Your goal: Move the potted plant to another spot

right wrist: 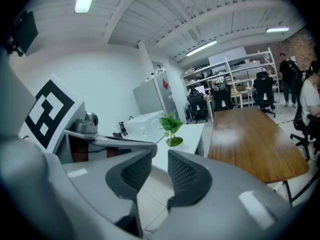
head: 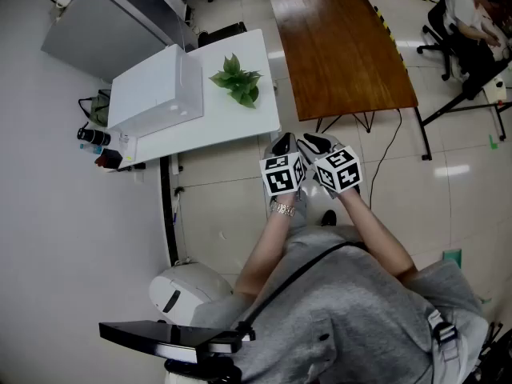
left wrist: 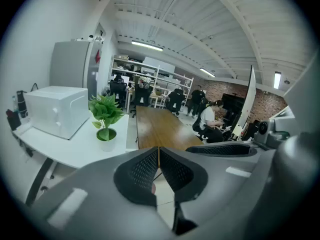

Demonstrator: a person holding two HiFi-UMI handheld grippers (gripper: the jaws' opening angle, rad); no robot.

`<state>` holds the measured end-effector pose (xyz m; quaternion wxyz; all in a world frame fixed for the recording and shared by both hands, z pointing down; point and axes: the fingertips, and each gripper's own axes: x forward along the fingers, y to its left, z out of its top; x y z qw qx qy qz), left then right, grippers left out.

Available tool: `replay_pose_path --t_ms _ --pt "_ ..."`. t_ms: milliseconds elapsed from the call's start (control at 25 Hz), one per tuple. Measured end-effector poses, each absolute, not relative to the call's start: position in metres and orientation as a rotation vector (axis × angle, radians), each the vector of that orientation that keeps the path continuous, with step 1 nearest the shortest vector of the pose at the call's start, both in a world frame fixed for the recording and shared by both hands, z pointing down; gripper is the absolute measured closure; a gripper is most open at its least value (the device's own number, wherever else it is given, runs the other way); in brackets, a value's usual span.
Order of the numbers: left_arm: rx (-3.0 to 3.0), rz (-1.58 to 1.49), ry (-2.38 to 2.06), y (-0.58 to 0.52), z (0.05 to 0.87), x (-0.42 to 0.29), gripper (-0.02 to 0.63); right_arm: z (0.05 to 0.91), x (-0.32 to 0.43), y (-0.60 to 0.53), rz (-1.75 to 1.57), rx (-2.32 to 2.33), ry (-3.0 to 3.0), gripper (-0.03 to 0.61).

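well, your left gripper (head: 282,144) is closed on nothing, your right gripper (head: 314,144) slightly parted, empty. the potted plant (head: 237,79) sits on the white table (head: 232,128).

this is an open-plan office. a long wooden table (head: 340,46) runs down the middle over a pale tiled floor (head: 224,206). black swivel chairs (right wrist: 263,91) stand by metal shelving (left wrist: 150,76) packed with gear, and a person (left wrist: 207,118) sits working further back. strip lights (left wrist: 147,45) hang under bare white beams. a brick wall (left wrist: 267,104) closes the far end. a microwave (head: 156,90) and a fridge (left wrist: 70,69) stand by the near wall.
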<state>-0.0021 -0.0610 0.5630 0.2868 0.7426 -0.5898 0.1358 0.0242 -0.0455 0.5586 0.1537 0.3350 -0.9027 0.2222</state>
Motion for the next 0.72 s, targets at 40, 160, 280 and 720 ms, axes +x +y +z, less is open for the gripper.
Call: replay_pose_path --t_ms 40,160,280,720 --pt "1.987 0.35 -1.59 -0.076 0.562 -0.014 0.6 0.559 0.016 -0.06 0.634 0.956 -2.602 0.455" --pt "1.985 0.309 -1.646 -0.125 0.556 -0.054 0.598 0.563 -0.01 -0.108 0.618 0.944 -2.632 0.343" --pt "1.961 0.254 -1.726 -0.173 0.543 -0.104 0.598 0.578 -0.04 -0.155 0.589 0.947 -2.628 0.249" --pt "1.763 0.217 -1.817 -0.236 0.557 -0.209 0.598 0.731 -0.142 -0.251 0.378 0.65 -2.431 -0.005"
